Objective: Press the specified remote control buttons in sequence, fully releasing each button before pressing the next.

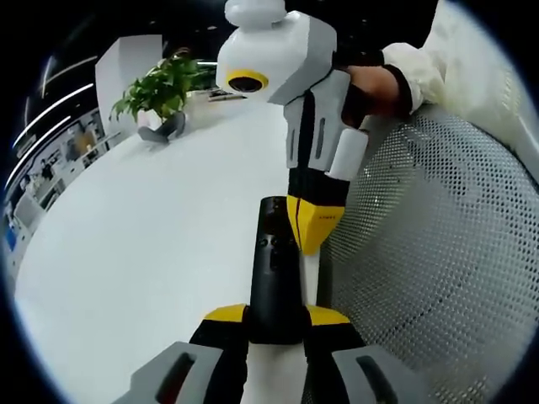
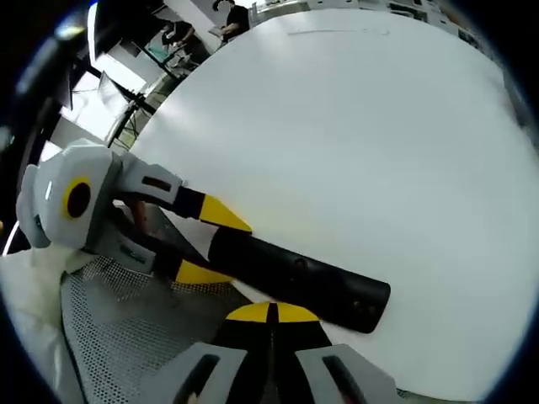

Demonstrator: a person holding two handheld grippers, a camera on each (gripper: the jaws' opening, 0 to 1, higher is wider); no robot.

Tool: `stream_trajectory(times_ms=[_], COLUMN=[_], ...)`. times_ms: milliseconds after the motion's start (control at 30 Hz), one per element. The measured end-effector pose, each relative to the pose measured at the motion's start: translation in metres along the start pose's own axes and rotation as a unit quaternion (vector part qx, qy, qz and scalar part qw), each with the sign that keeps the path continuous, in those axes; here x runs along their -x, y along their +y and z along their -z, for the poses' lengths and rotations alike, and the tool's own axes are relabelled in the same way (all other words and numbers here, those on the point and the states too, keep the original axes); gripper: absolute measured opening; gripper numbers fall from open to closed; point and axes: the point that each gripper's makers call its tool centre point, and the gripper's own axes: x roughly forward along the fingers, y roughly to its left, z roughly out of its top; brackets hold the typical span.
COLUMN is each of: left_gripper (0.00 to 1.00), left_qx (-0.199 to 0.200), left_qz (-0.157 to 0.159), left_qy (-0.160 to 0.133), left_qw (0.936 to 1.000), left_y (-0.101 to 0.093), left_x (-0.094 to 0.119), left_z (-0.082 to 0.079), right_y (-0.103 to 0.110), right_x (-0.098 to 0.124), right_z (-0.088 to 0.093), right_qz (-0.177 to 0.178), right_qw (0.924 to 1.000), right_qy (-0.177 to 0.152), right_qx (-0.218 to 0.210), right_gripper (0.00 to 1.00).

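Observation:
A black remote control (image 1: 271, 273) lies lengthwise between the yellow-tipped jaws of my left gripper (image 1: 276, 315), which is shut on its near end above the white table (image 1: 152, 244). My right gripper (image 1: 313, 229) comes down from the upper right with its yellow tips closed together, right at the remote's right edge near the buttons. In the right gripper view the remote (image 2: 303, 279) runs across just beyond my right gripper (image 2: 271, 313), and the left gripper (image 2: 212, 244) clamps its left end. Whether the tips touch a button cannot be told.
A potted green plant (image 1: 160, 91) stands at the table's far edge. A grey mesh chair back (image 1: 438, 252) is close on the right and shows again (image 2: 118, 328) at lower left. A hand in a white sleeve (image 1: 383, 84) holds the right gripper. People (image 2: 227, 17) stand far off.

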Motion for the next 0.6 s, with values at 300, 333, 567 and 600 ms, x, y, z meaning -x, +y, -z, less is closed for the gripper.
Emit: stream_trajectory(times_ms=[300, 333, 567, 600], left_gripper=[0.24, 0.24, 0.25, 0.25], left_qx=[0.000, 0.000, -0.001, -0.001], left_qz=[-0.001, -0.001, -0.003, -0.003], left_qy=[0.001, 0.002, 0.002, 0.001], left_qw=[1.0000, 1.0000, 1.0000, 1.0000], left_y=[0.001, 0.001, 0.001, 0.001], left_x=[-0.001, -0.001, -0.001, -0.001], left_z=[0.000, 0.000, 0.000, 0.000], right_y=[0.006, 0.004, -0.004, -0.004], right_x=[0.005, 0.007, 0.009, 0.009], right_z=[-0.006, -0.007, -0.014, -0.014], right_qz=[-0.035, -0.036, -0.048, -0.046], right_qw=[0.9983, 0.9976, 0.9932, 0.9933], right_qy=[-0.023, -0.028, -0.052, -0.052], right_qx=[-0.041, -0.053, -0.092, -0.092], right_gripper=[0.00, 0.00, 0.00, 0.00])
